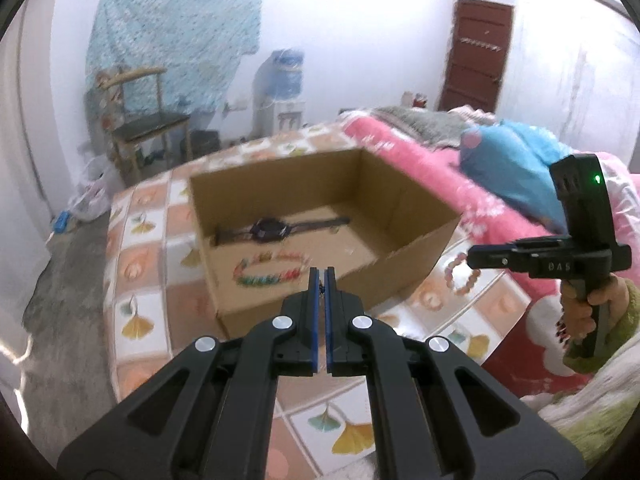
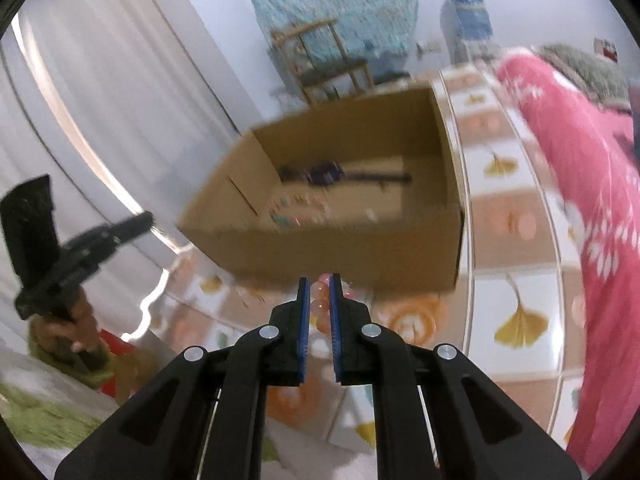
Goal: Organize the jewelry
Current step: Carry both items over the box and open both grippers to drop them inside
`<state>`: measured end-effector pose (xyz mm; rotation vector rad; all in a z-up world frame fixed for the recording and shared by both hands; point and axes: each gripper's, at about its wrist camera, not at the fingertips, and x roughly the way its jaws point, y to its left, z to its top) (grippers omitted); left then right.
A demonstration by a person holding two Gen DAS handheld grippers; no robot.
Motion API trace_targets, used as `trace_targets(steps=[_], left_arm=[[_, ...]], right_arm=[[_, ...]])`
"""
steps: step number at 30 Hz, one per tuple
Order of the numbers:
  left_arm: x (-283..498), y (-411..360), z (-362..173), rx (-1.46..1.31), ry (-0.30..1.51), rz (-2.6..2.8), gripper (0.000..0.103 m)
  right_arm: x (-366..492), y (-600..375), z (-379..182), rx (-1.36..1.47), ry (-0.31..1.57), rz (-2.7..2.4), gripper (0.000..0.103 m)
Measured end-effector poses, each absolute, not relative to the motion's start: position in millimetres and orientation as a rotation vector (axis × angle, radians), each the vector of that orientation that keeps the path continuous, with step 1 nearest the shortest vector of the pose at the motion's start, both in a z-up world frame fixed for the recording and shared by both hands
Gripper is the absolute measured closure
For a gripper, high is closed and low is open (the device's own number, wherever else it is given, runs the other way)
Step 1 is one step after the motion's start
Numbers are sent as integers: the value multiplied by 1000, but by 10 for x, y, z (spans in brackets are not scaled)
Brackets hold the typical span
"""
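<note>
Ginkgo-patterned cloth covers the table (image 1: pixel 140 280) beside a pink-quilted bed (image 1: pixel 400 140). On it, the open brown cardboard box (image 1: pixel 400 208) holds a dark wristwatch (image 1: pixel 272 229) and a multicoloured bead bracelet (image 1: pixel 272 270). Right tongs (image 2: pixel 320 280) pinch a pink bead bracelet (image 2: pixel 320 306) before the box; next, probably carry it over. Left tongs (image 1: pixel 323 272) are pressed together, apparently empty.

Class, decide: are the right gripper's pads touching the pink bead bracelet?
Touching. The right wrist view shows the right gripper with its pads clamped on the pink bead bracelet; the left wrist view shows the beads hanging from its tip.
</note>
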<state>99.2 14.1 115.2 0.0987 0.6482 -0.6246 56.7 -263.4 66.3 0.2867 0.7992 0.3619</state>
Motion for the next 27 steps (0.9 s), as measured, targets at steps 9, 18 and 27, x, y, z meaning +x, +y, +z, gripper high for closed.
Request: trace_targets(steps=[9, 18, 27], left_arm=[[1321, -204, 1350, 146, 556, -691, 101], [1921, -374, 796, 47, 782, -715, 101], [1980, -635, 578, 37, 849, -767, 69]], right_arm=[[922, -2611, 1169, 296, 596, 466, 93], [1595, -2622, 818, 341, 686, 451, 93], [1815, -2656, 644, 327, 759, 402, 93]])
